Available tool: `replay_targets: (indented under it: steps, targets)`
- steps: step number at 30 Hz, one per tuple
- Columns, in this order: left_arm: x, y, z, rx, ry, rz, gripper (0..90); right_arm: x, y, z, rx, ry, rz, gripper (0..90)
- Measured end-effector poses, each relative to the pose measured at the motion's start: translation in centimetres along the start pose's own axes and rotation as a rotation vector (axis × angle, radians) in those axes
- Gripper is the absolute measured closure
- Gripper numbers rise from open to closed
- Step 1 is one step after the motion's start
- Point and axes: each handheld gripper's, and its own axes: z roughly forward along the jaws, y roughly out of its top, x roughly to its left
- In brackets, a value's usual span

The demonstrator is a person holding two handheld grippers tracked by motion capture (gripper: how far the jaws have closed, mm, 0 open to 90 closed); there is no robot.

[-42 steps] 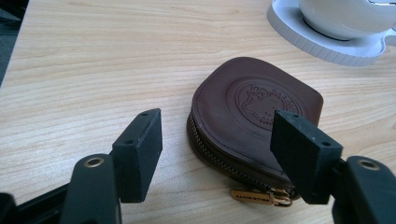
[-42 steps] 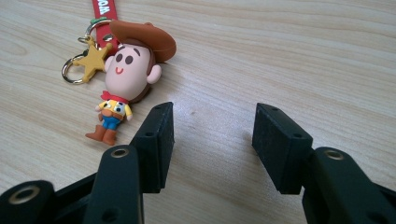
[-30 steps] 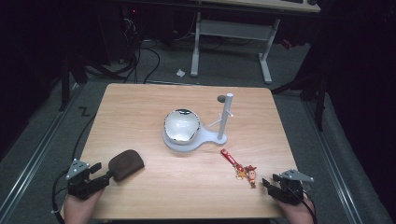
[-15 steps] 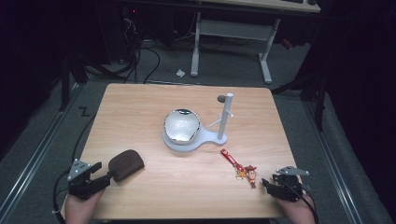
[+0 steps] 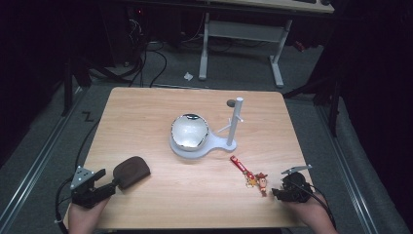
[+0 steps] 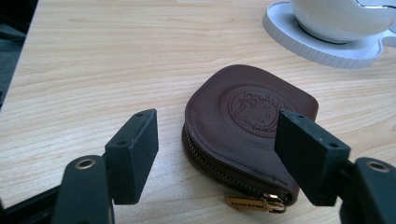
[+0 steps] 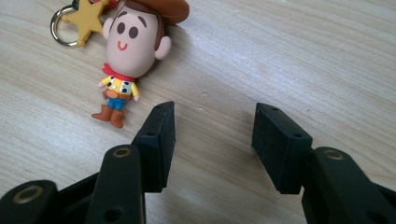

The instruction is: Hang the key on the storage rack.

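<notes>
The left gripper [image 6: 217, 154] is sitting at the near left of the table [image 5: 146, 112], its jaws having just been opening wide around the near edge of the brown coin pouch [image 6: 247, 126], whose zipper is shut; the pads are not pressing on it. The right gripper [image 7: 212, 140] is hovering at the near right, jaws wide and empty, just beside the cowboy keychain [image 7: 128, 51]. Neither thing is gripped yet, so the work looks barely begun; the white stand [image 5: 229, 141] is waiting farther off.

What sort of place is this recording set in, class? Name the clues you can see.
Probably a lab or workshop set up for recording, not a home: a bare wooden table stands on grey floor, loose cables trail behind it, and a white-framed desk stands farther back in a dark room.
</notes>
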Motion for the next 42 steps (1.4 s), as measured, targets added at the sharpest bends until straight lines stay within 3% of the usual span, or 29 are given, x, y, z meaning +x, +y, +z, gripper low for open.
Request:
replay_targets:
  steps: [6, 13, 16, 24, 31, 34, 42]
  targets:
    - [-0.2, -0.1, 0.3, 0.023, -0.01, 0.003, 29.7, 0.1, 1.3, 0.1, 0.097, 0.01, -0.025, 48.7]
    - [-0.1, -0.1, 0.2, 0.02, -0.013, -0.003, 29.9, 1.2, 2.6, -0.1, 0.195, -0.015, -0.145, 49.7]
    - [-0.1, 0.0, 0.3, 0.025, -0.015, 0.009, 29.9, 1.7, 3.0, -0.8, 0.192, -0.02, -0.178, 51.5]
    - [0.0, 0.1, 0.4, 0.023, -0.016, 0.008, 30.0, 2.0, 4.3, -1.4, 0.193, 0.02, -0.157, 48.7]
    - [0.1, 0.0, 0.4, 0.023, -0.023, 0.001, 30.2, 2.3, 5.2, 0.0, 0.168, 0.062, -0.12, 45.5]
    - [0.2, 0.0, 0.3, 0.021, -0.027, 0.004, 30.4, 2.3, 5.3, 0.5, 0.181, 0.073, -0.103, 44.2]
    - [0.3, 0.0, 0.2, 0.015, -0.029, 0.001, 30.5, 2.2, 5.9, 1.0, 0.185, 0.086, -0.078, 47.3]
